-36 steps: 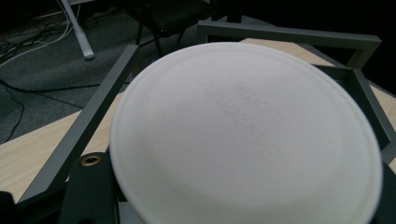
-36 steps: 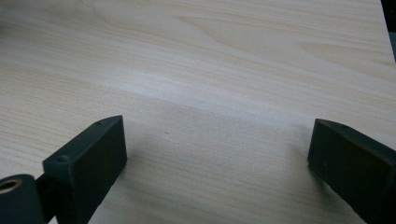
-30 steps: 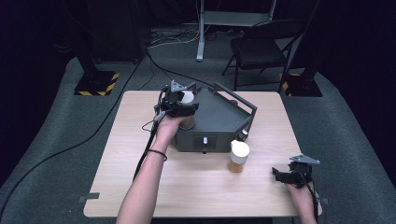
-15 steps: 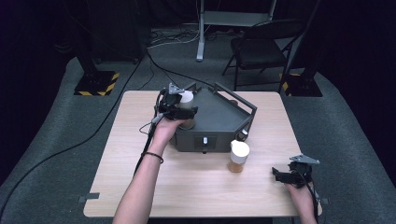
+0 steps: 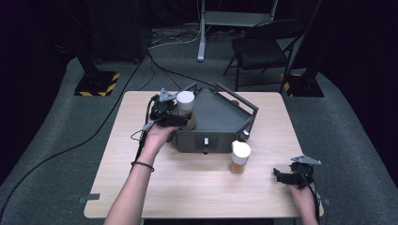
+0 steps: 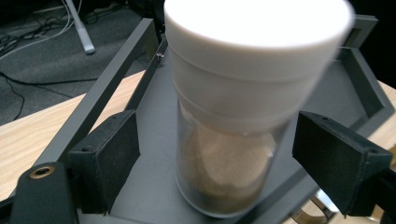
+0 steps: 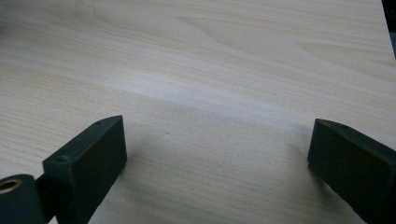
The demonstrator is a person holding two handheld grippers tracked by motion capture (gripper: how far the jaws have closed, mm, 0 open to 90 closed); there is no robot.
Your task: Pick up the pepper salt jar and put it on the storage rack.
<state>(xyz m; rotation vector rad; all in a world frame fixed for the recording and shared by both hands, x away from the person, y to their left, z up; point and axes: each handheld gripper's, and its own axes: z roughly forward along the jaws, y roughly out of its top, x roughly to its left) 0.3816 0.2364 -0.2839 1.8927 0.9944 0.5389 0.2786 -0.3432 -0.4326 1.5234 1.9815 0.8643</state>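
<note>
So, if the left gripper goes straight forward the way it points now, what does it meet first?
Most likely the white-lidded jar: it stands on the dark tray directly between the open jaws of the left gripper, gaps on both sides. How far the gripper base still is from the glass is unclear.

Wide-spread gripper (image 7: 217, 163) jaws over bare table (image 7: 210, 70)

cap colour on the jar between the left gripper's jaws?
White cap, clearest in the left gripper view.

Table (image 7: 224, 70): pale wood-grain, smooth matt. Tray (image 6: 154, 154): matt dark grey metal. Jar (image 6: 229, 172): clear glossy body, smooth white plastic lid (image 6: 254, 28).
</note>
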